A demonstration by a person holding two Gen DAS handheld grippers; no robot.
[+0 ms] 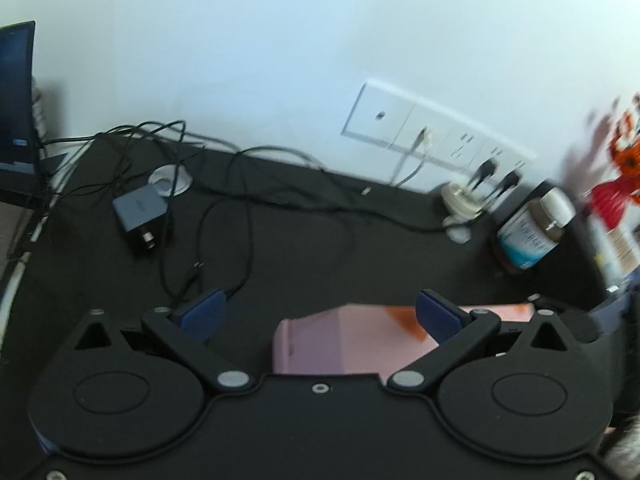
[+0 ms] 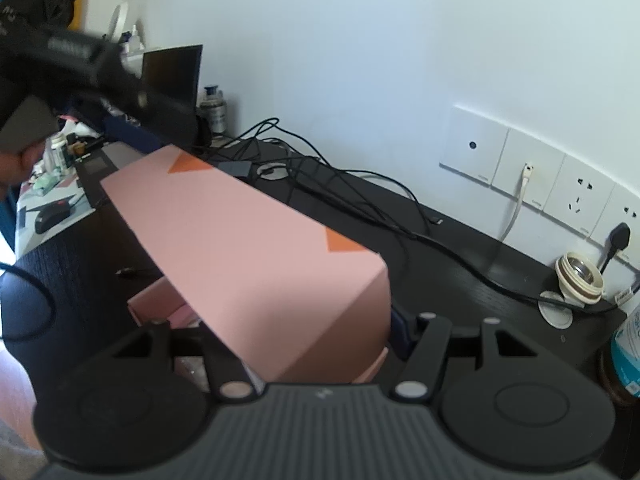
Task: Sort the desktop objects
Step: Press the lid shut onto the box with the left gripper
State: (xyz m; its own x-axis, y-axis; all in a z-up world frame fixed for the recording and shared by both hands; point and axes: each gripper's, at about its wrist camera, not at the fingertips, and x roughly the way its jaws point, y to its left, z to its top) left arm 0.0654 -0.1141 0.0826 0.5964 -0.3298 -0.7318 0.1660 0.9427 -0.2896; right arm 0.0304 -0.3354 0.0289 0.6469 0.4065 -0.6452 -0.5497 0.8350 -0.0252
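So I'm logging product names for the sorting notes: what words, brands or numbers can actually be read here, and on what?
None can be read for certain.
Jar: blue and white label with print, too blurred to read.
Left gripper: white lettering on its black body, smeared by motion, unreadable.
Grey adapter: faint mark, too small.
Pink box: only orange triangles, no text.
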